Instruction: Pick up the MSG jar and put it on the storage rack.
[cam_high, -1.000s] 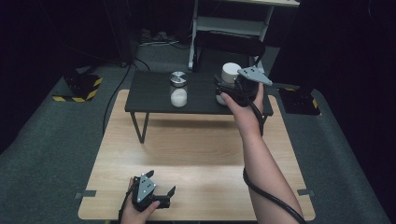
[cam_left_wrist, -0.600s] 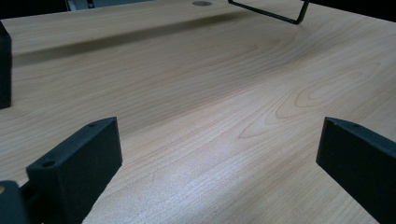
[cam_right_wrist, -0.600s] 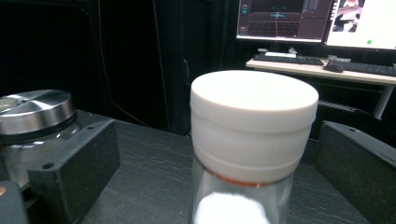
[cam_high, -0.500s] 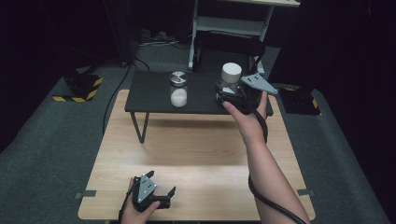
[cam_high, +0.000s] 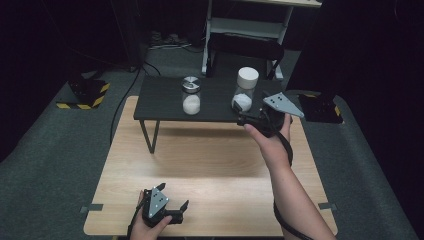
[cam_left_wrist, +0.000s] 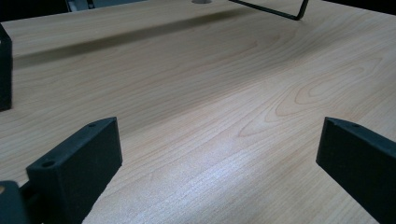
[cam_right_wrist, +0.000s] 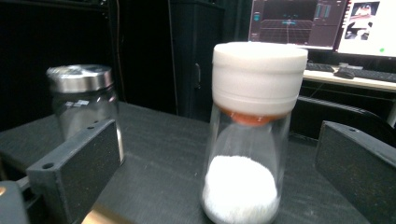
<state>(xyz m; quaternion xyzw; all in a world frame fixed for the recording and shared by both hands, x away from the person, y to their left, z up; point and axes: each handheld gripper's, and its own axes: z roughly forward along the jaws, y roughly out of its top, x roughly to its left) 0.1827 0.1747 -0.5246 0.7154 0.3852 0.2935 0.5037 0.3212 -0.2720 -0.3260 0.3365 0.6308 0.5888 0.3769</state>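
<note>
Two glass jars holding white powder stand on a low black table. One has a silver lid, the other a white cap. My right gripper hovers just in front of the white-capped jar. It is open, its jaws have just been opening, and the jar stands beyond the fingertips, untouched. My left gripper rests open on the wooden table near its front edge, with nothing between its jaws.
The black table stands on thin metal legs at the far end of the wooden table. Behind it are a white frame and a dark chair. Monitors and a keyboard appear behind the jars in the right gripper view.
My right gripper has let go of the white-capped jar and drawn back toward the near side and a little down. The jar stays upright. The left gripper has not moved.
</note>
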